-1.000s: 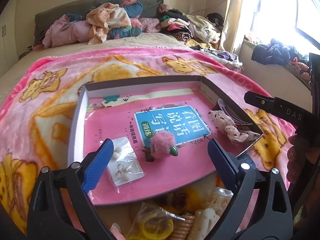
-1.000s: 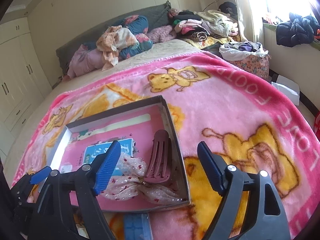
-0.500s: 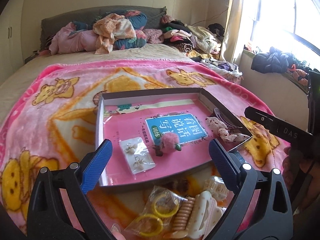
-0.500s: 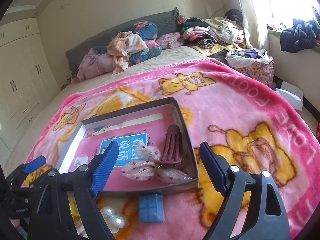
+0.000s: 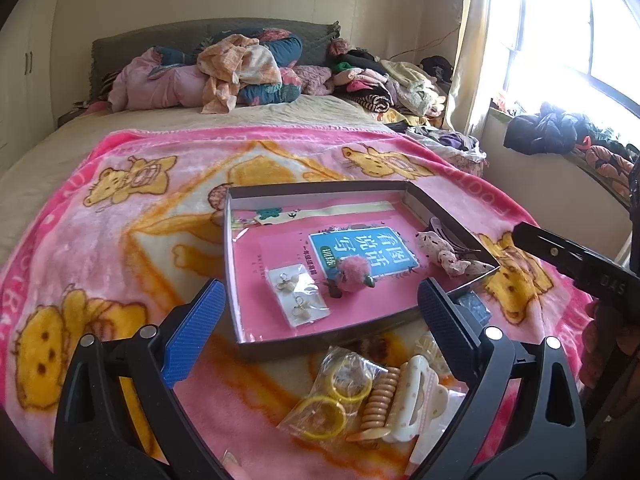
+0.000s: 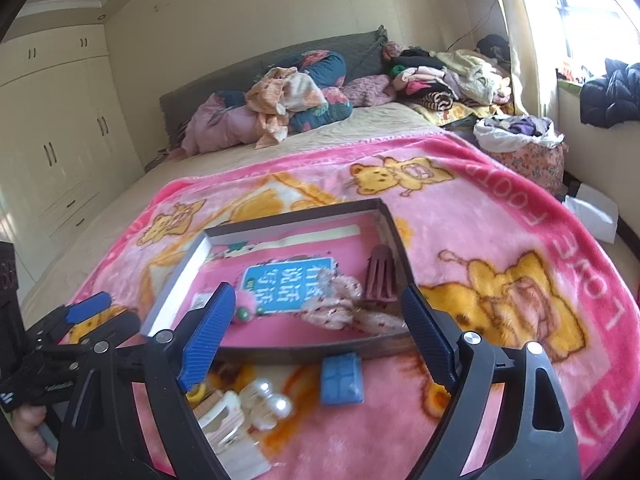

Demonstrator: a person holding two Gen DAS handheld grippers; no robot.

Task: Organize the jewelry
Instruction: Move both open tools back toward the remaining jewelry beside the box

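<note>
Left wrist view: the left gripper point(image 5: 320, 320) hangs over the near edge of the shallow box point(image 5: 232, 264), its blue pads spread wide with nothing between them and touching nothing. Inside the box, at about 12 o'clock from the jaws, lie the packet of earrings point(image 5: 298, 300) and just beside it a pink pompom clip point(image 5: 354, 275); a floral bow point(image 5: 444, 254) sits toward 2 o'clock against the right wall. Still outside, near 6 o'clock, are a bag of yellow rings point(image 5: 340, 396), a tan coil tie point(image 5: 378, 404) and a cream claw clip point(image 5: 416, 400), packed touching each other. The likely trouble is that wide pads closing on this cluster would pinch two pieces at once, or slide off the slick plastic bag. Right wrist view: the right gripper point(image 6: 316, 336) has its jaws opening, already nearly full spread, and holds nothing; the bow and a maroon claw clip point(image 6: 380, 276) lie in the box beyond the pads at 12 o'clock. On the blanket point(image 6: 520, 240) near 6 o'clock rest a blue square clip point(image 6: 342, 378) and a pearl clip point(image 6: 270, 402). The soft pile could let the flat blue piece tilt away from the pads, and the box wall may catch a finger.
</note>
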